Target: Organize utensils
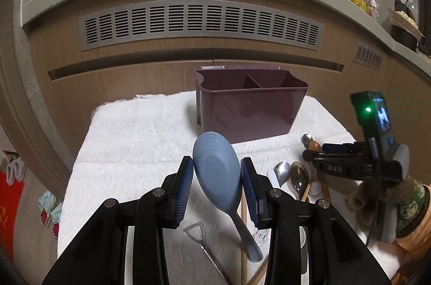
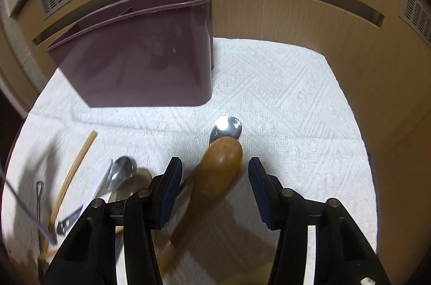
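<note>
My left gripper [image 1: 217, 163] is shut on a blue plastic rice spoon [image 1: 215, 182]. Both pads press the sides of its bowl, and its handle hangs down toward the camera. A purple divided utensil holder [image 1: 250, 110] [image 2: 140, 64] stands on a white towel [image 1: 129, 145] [image 2: 282, 96] just beyond. In the right wrist view my right gripper [image 2: 215, 163] is open, low over a wooden spoon [image 2: 223, 158] that lies between its fingers. The right pad stands clear of the spoon. The right gripper [image 1: 312, 154] also shows at the right of the left wrist view.
Metal spoons [image 1: 297, 174] [image 2: 226, 127] [image 2: 122, 169], chopsticks [image 1: 243, 231] [image 2: 72, 171] and a bottle opener [image 1: 204, 244] lie loose on the towel. Behind it is a wooden cabinet front with a vent grille [image 1: 199, 21]. A sleeved arm [image 1: 409, 204] is at the right.
</note>
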Demonstrator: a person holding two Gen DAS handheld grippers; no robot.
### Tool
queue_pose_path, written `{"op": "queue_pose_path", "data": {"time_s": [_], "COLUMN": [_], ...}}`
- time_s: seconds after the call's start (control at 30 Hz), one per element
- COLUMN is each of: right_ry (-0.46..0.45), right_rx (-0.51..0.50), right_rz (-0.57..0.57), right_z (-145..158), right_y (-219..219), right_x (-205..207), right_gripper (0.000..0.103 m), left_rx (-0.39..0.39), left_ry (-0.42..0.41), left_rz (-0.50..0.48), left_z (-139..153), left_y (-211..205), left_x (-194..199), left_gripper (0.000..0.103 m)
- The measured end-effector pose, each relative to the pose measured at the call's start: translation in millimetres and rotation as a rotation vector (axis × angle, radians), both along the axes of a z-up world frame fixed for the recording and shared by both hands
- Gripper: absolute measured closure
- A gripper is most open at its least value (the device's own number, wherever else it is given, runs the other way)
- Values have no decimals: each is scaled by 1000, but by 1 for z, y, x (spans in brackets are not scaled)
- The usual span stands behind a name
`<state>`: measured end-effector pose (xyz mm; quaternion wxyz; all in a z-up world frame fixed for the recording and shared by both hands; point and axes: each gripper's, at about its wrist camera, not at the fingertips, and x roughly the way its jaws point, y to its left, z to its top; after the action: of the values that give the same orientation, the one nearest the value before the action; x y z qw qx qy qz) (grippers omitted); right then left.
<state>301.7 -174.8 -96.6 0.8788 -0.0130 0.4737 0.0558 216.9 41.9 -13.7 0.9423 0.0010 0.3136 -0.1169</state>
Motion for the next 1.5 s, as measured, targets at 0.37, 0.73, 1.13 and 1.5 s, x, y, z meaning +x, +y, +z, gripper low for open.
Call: {"op": "queue_pose_path", "data": {"time_s": [0.37, 0.73, 1.13, 1.5], "right_ry": [13, -169, -345, -457], "right_rx": [1, 26, 20, 40], "right_rz": [-25, 93, 173, 224], "right_z": [-2, 64, 126, 177], "right_y": [0, -4, -15, -20], "right_x": [4, -69, -136, -161], "right_gripper": [72, 73, 93, 94], "left_rx": [-19, 16, 8, 28], "left_ry": [-11, -54, -148, -261], "left_rz": [0, -20, -25, -31], "left_z": [-1, 21, 64, 107], "left_y": [6, -5, -14, -22], "left_x": [-11, -48, -93, -124], "left_gripper": [66, 74, 74, 74]}}
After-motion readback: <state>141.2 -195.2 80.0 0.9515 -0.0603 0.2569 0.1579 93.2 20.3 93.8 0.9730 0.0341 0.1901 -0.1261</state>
